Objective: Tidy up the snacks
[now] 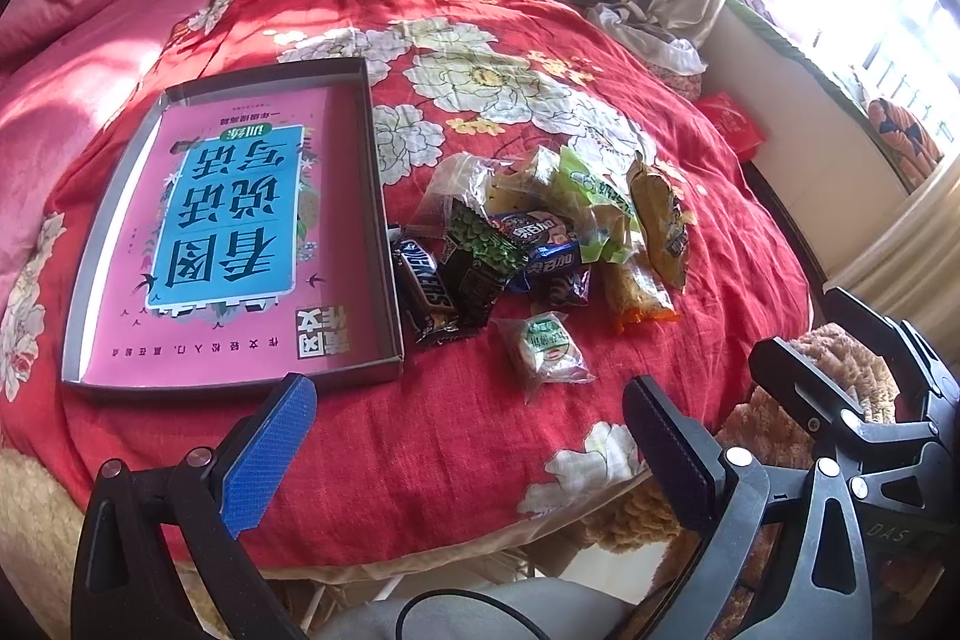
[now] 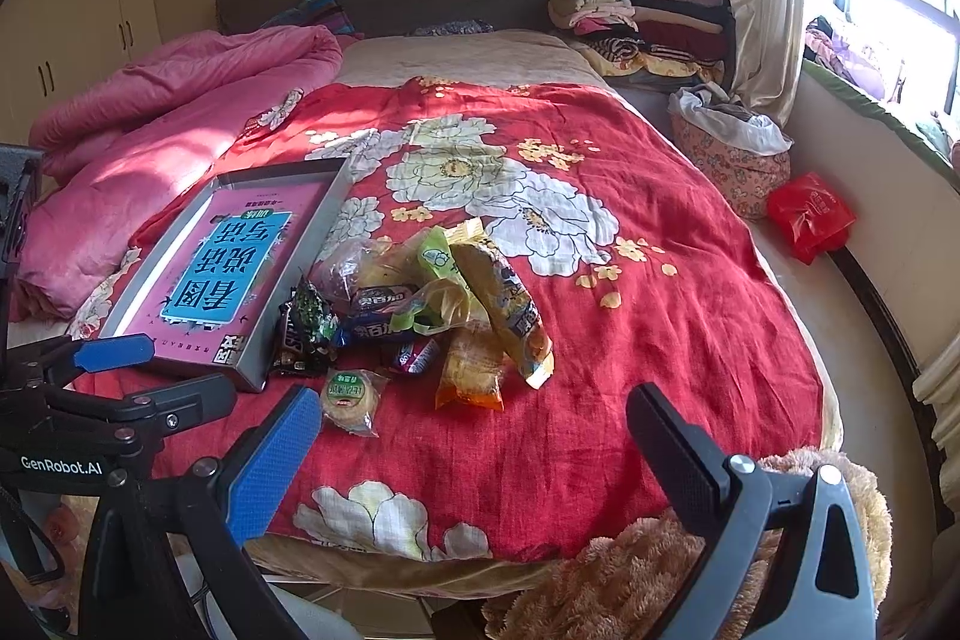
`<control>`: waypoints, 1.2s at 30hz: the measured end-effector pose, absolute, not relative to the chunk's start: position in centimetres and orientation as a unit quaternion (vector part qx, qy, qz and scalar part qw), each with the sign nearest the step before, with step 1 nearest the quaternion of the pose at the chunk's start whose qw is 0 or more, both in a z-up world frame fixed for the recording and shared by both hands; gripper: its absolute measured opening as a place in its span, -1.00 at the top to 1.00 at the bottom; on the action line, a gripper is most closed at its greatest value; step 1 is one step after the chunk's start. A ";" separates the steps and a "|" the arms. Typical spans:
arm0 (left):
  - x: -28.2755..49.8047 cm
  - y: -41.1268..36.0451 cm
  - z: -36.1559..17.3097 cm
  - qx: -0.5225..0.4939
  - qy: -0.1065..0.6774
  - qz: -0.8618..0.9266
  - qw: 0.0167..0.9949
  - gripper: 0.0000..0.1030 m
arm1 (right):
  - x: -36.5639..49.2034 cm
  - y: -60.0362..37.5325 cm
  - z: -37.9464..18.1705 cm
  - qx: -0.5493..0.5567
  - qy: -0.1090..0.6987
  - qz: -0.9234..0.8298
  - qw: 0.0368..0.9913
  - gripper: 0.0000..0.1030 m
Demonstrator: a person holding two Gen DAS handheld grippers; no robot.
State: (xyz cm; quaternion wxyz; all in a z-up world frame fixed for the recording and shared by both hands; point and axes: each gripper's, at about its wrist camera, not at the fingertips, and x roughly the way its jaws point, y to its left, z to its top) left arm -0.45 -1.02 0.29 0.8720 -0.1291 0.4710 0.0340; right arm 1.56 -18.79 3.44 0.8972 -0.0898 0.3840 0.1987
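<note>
Left hand-held gripper (image 1: 468, 409) released, right hand-held gripper (image 2: 477, 418) released, snack pile (image 1: 540, 244) beside shallow box (image 1: 384, 232) on red bedspread (image 1: 480, 436)

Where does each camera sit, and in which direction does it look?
Left wrist: on the left gripper, open, above the bed's near edge, facing the grey cardboard tray and snack pile; the right gripper shows beside it.
Right wrist: on the right gripper, open, facing the headboard; the left gripper shows.
Shared: tray, snacks, red flowered quilt.

Black-framed left gripper (image 1: 468, 430) and right gripper (image 2: 480, 436), blue-padded jaws, silver screws.
</note>
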 end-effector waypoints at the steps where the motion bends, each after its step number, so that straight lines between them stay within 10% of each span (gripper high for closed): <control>1: -0.4 -1.0 0.3 -0.130 0.471 0.034 0.872 -0.98 | 1.6 -18.8 3.4 -0.091 0.385 0.199 0.897 -1.00; 36: 0.5 -2.0 -0.9 -0.126 0.493 0.018 0.861 -0.98 | 2.5 -19.3 3.1 -0.076 0.387 0.188 0.900 -1.00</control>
